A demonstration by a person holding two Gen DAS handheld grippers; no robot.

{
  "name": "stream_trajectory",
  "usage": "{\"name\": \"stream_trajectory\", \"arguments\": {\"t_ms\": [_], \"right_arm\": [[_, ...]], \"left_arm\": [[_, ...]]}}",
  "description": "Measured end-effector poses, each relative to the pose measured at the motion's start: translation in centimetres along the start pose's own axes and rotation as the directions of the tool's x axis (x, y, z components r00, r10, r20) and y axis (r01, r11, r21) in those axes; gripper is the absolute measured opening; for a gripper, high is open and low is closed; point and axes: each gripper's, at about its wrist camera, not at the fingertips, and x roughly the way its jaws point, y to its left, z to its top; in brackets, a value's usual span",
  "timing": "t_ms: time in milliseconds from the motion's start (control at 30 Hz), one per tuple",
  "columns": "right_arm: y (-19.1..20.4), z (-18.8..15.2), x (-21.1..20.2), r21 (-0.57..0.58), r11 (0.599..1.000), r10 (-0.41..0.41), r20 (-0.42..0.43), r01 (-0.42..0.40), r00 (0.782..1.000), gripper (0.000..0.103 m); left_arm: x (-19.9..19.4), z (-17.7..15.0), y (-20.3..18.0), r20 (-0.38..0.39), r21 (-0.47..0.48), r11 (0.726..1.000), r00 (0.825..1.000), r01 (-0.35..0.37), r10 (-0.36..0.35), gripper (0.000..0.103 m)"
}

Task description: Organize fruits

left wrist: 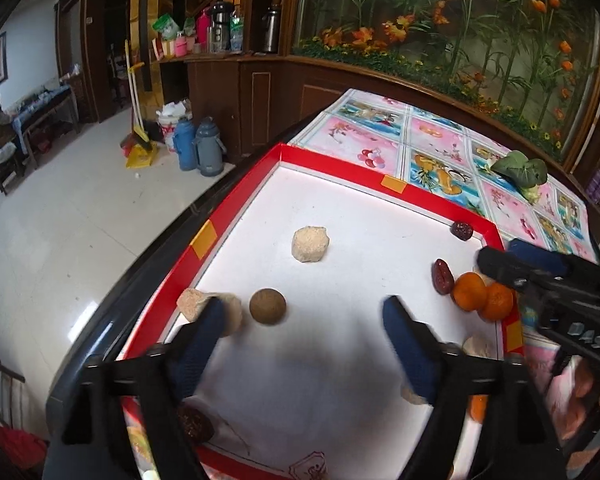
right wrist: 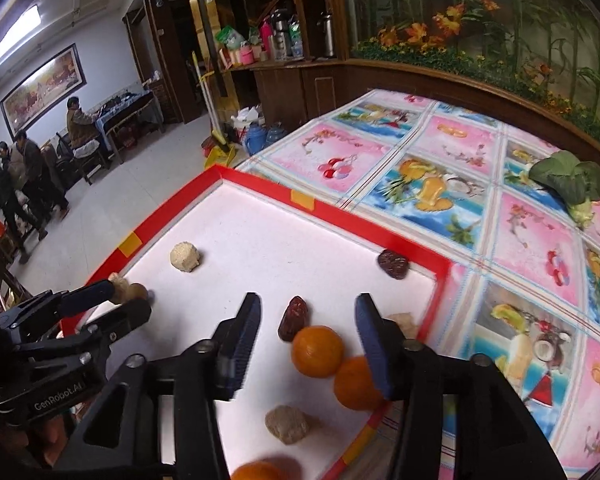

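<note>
The left hand-held gripper (left wrist: 300, 348) hangs with jaws wide apart and nothing between them; "GenRobot.AI" is readable on its body in the right wrist view. The right hand-held gripper (right wrist: 308, 344), marked "DAS", has jaws apart around two round orange tangerines (right wrist: 318, 351) near the right edge of the red-rimmed white tray (right wrist: 252, 184), pads not pressing. A wrinkled dark red date (right wrist: 294, 318) lies just beyond. Another tangerine (right wrist: 256, 472) is cut off below. A beige crumbly lump (left wrist: 310, 244) sits farther in.

Home dining room: floral tablecloth (right wrist: 440, 184), thermoses (left wrist: 198, 146).
</note>
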Motion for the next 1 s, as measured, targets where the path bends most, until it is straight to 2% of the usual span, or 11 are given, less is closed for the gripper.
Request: {"name": "stream_trajectory", "arguments": {"t_ms": [67,133,233,367,433,667,933,1000], "right_arm": [[-0.2,-0.2,-1.3,0.000,1.000,0.000,0.019,0.000,1.000,0.060],[-0.4,-0.4,-2.5,-0.001,1.000,0.005,0.038,-0.004,0.999,0.074],[-0.6,-1.1,-4.2,-0.014,1.000,0.015,0.052,-0.014,0.999,0.085],[-0.8,-2.1,-6.1,-0.031,0.999,0.016,0.063,-0.014,0.998,0.091],[-1.0,-2.6,-6.8,-0.036,0.999,0.016,0.067,-0.014,0.998,0.103],[-0.5,-4.4,-8.5,-0.109,0.994,0.019,0.052,-0.013,0.998,0.103],[0.7,-6.2,-10.4,-0.162,0.986,0.034,0.067,-0.023,0.997,0.103],[0.9,-6.4,-10.8,-0.176,0.984,0.029,0.069,-0.016,0.997,0.103]], "left_arm": [[-0.4,-0.3,-0.2,0.008,0.006,1.000,1.000,-0.014,0.014,0.087],[-0.7,-0.6,-0.2,-0.005,0.001,1.000,1.000,-0.015,0.015,0.090],[-1.5,-0.7,-0.3,0.005,-0.005,1.000,1.000,-0.028,0.028,0.095],[-2.4,-0.6,-0.4,0.015,-0.010,0.999,0.999,-0.038,0.038,0.102],[-2.8,-0.7,-0.5,0.015,-0.006,0.999,0.999,-0.050,0.050,0.102],[-4.2,-1.3,-1.1,0.033,0.042,0.991,0.991,-0.130,0.129,0.102],[-5.8,-1.9,-1.2,0.034,0.027,0.994,0.994,-0.105,0.104,0.102],[-6.4,-2.1,-1.3,0.065,0.030,0.995,0.993,-0.099,0.097,0.102]]}}
